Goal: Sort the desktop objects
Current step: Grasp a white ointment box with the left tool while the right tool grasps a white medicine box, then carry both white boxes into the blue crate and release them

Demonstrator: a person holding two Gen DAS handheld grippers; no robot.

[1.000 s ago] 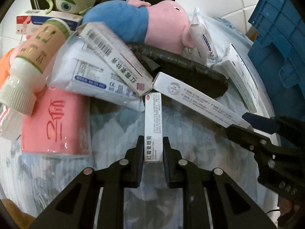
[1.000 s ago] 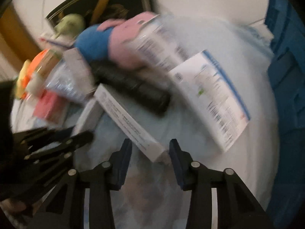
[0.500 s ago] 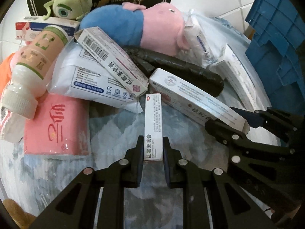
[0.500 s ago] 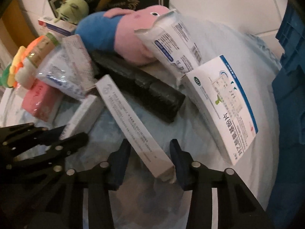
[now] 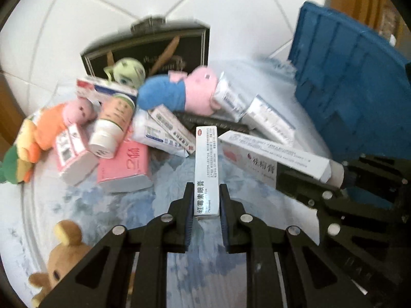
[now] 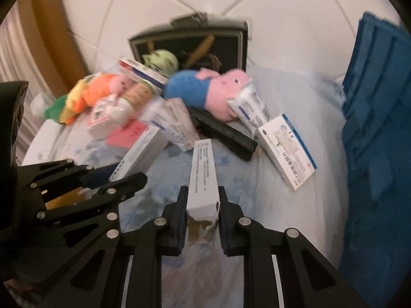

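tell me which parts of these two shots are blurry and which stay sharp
Left wrist view: the small box clamped in the left gripper is sharp, the toy pile and blue crate smear. Right wrist view: the long box in the right gripper is crisp, the background soft; both bend at the fisheye edges.

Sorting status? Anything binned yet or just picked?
Done: cannot tell; the blue crate shows no contents. In hand: left tool clamps a small ointment box, right tool a long white box, both lifted. Left: plush toys, bottle and packets.
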